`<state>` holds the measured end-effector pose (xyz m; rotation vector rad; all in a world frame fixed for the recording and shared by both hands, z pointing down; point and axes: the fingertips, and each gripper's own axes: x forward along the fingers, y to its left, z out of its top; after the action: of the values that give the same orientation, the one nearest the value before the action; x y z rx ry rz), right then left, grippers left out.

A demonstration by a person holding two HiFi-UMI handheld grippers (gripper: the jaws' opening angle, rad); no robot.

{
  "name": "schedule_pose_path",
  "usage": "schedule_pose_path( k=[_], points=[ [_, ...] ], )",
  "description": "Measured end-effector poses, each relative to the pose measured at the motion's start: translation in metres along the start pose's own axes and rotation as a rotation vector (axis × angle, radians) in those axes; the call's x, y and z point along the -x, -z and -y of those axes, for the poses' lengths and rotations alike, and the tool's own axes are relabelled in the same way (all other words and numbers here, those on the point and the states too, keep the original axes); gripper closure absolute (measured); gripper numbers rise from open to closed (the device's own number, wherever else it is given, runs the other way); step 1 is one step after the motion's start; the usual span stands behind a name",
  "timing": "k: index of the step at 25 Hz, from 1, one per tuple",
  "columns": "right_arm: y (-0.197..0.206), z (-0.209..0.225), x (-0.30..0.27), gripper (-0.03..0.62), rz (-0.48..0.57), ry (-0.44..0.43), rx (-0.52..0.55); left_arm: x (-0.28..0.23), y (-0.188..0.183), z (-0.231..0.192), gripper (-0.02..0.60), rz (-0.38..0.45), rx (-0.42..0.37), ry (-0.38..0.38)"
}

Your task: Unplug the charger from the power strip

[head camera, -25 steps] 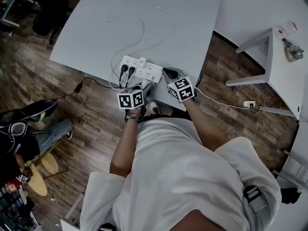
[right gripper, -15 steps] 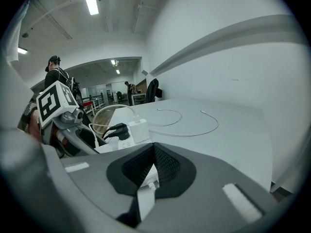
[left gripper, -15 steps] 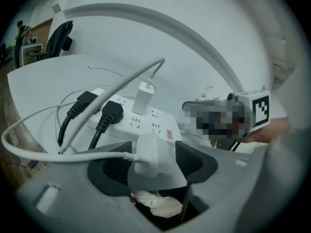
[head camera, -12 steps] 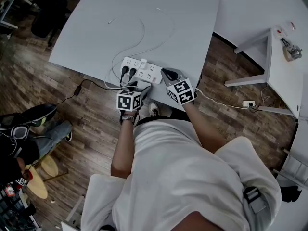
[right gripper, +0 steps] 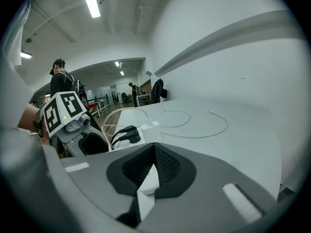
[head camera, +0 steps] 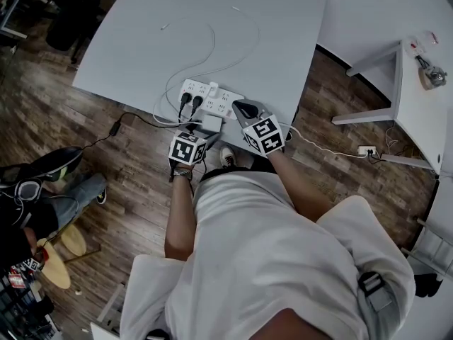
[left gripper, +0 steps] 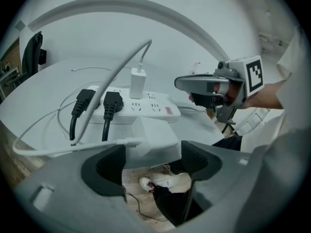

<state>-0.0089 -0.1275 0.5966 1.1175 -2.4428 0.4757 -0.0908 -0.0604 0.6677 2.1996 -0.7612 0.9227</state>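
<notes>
white charger (left gripper: 154, 137) between left tongs (left gripper: 154, 162) — just opened wide

power strip (head camera: 225, 103) on table (head camera: 141, 48), charger (head camera: 211, 124) seemingly just before it

We are looking down into an open-plan office or lab: white tables (head camera: 212, 6) are sitting on wood-plank flooring (head camera: 106, 197), strip lights (right gripper: 91, 0) are glowing overhead, and people (right gripper: 60, 84) are standing among distant desks.
</notes>
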Motion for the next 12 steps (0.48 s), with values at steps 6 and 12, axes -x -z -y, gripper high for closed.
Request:
schedule_pose_path(
  k=[6,12],
  points=[
    [-0.001,0.004,-0.002,0.591,0.002,0.003,-0.014,0.007,0.014,-0.004,0.225,-0.026,0.007,-0.024],
    [-0.01,0.008,0.006,0.591,0.033,0.022,-0.026,0.032,-0.008,-0.005,0.349,0.105,0.017,-0.039]
  ],
)
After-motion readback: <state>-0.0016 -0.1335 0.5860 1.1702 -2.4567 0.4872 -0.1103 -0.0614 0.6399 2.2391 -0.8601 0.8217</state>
